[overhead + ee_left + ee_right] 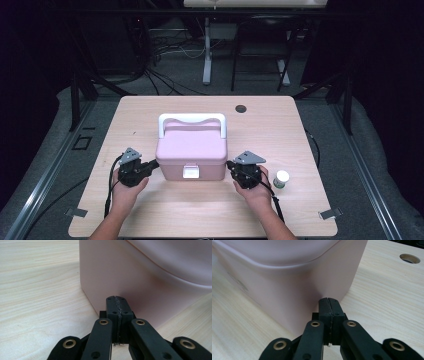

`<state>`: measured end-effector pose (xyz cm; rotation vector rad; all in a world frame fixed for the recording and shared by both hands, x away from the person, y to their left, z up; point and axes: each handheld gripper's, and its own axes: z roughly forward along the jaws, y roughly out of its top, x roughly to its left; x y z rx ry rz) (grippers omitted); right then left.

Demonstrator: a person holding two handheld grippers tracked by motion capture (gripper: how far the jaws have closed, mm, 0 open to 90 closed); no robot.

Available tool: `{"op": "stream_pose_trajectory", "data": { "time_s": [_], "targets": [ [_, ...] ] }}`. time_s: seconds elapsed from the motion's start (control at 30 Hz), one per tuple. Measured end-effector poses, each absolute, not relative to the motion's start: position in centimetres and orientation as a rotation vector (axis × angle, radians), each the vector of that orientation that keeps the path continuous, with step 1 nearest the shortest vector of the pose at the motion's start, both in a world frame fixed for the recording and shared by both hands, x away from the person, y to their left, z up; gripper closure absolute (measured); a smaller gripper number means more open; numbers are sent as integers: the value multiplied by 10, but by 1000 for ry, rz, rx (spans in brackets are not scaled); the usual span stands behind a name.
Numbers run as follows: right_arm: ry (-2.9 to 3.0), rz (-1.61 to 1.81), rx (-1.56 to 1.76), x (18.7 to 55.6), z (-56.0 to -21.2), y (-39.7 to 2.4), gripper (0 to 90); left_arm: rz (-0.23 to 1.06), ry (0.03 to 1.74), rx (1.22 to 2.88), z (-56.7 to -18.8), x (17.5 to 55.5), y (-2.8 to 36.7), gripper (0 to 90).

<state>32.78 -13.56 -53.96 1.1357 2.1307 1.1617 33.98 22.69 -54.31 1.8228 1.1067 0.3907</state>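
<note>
Both sets of jaws are pressed together, empty. The left gripper and right gripper flank the pink box, tips at its side walls. Beyond them, its white latch looks fastened, so opening seemingly remains.

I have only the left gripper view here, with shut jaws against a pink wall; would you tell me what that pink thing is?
Observer: It is a pink box with a closed lid and a white handle folded along its far edge.
Operator: Thank you. Where is the other gripper?
Observer: The right gripper is at the box's opposite side, jaws shut, tips at its wall.
Operator: Is anything else on the table?
Observer: A small white bottle with a green band stands beside the right hand.
Operator: And the box's front?
Observer: A white latch sits low at the middle of the near face.
</note>
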Motion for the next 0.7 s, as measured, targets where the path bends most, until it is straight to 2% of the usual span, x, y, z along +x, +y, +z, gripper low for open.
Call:
{"op": "stream_pose_trajectory", "data": {
  "time_s": [0.7],
  "targets": [
    [2203,1119,1087,305,-534,-139,900,341,1087,1856,-541,314,229,900]
  ]
}}
